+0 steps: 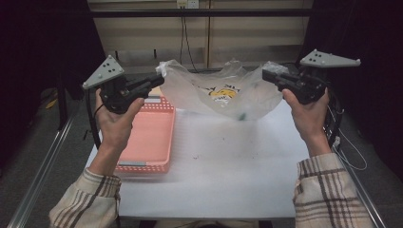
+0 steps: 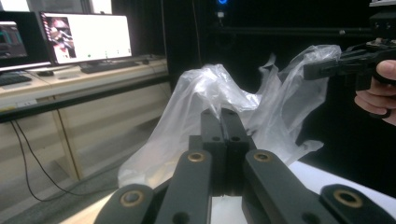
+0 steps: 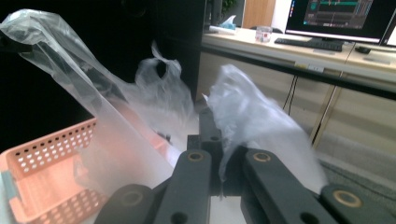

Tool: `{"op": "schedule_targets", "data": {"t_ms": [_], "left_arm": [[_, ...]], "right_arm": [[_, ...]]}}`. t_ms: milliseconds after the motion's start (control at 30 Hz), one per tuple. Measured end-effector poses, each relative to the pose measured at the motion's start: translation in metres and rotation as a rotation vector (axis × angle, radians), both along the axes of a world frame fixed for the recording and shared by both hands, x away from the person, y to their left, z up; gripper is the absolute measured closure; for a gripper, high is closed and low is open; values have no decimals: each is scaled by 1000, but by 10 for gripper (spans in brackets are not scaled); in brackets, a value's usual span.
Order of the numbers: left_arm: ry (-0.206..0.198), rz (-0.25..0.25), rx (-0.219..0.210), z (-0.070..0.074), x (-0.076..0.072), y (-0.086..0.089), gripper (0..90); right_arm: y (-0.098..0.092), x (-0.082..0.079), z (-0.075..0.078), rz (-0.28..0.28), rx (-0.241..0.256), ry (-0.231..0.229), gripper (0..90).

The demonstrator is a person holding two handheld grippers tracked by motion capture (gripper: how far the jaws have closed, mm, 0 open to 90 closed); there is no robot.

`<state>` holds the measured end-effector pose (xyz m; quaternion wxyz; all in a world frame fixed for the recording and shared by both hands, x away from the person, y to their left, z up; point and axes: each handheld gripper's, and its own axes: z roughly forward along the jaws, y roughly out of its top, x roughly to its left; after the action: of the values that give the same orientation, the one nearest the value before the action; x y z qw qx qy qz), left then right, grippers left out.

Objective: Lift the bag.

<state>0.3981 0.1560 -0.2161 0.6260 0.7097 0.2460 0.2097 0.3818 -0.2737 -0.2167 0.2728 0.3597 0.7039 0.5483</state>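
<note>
**Two grippers, one plastic bag held up between them**

Two corners pinched, bag off the table. Left to right:

- Left gripper (image 1: pixel 159 80): jaws pressed together on the left edge of the plastic bag (image 1: pixel 223 92). In the left gripper view the jaws (image 2: pixel 223 122) meet with film bunched right at the tips. Grip looks shallow to us.
- Pink basket (image 1: pixel 147 137): sits on the table (image 1: pixel 214 166) under and just right of our left hand, near the table's left edge. Bag's low left side hangs just beside its far right corner.
- Bag: stretched in a sag between both grippers, above the far half of the table. Yellow print shows mid-bag, a small dark green thing sits at the lowest point, close to the tabletop.
- Right gripper (image 1: pixel 266 76): jaws shut on the bag's right edge; in the right gripper view film (image 3: pixel 252 126) is caught between them and drapes over the right side.

We read the step as spreading or shaking out the bag. To do it well:

- Keep both pinches tight; thin film slips.
- Pull apart evenly, level hands, no jerk, or it tears at the tips.
- Keep the sag clear of the basket rim.
- Watch the green thing; tilt could roll it out.
</note>
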Motion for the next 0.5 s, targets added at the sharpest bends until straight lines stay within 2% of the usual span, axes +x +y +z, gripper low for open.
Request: {"op": "schedule_targets", "data": {"t_ms": [67, 267, 500], "left_arm": [[-8, 11, -19, 8, 0, 2, 900], [-24, 50, -40, 28, 6, 15, 900], [2, 67, -48, 38, 15, 15, 900]], "right_arm": [[3, 3, 11, -4, -4, -12, 900], [9, 10, 42, -8, -2, -43, 900], [8, 20, 64, -18, 19, -74, 900]]}}
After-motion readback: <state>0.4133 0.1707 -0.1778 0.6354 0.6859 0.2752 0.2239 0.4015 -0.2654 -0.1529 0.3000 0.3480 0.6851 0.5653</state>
